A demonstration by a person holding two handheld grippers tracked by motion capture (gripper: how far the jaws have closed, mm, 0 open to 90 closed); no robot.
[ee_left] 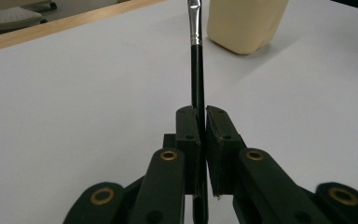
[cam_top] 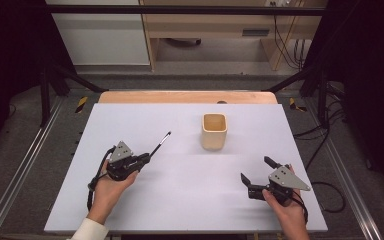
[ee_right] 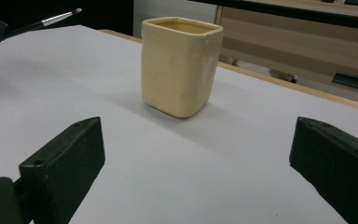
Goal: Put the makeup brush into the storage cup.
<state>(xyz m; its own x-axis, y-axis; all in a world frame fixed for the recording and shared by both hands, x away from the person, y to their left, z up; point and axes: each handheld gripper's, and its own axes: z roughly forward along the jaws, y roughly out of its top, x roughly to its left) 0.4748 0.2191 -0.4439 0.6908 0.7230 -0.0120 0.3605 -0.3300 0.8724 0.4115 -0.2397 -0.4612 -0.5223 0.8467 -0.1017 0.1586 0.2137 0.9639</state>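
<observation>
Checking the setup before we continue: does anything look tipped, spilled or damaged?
Nothing stands out. The cream cup stands upright on the white table, no spill visible. The left gripper holds the paintbrush straight; the right gripper is open, apart from the cup.

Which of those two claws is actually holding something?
The left claw. Its jaws are shut on a thin black paintbrush whose bristles point toward the cream cup. The right claw is wide open, with nothing between its jaws.
</observation>
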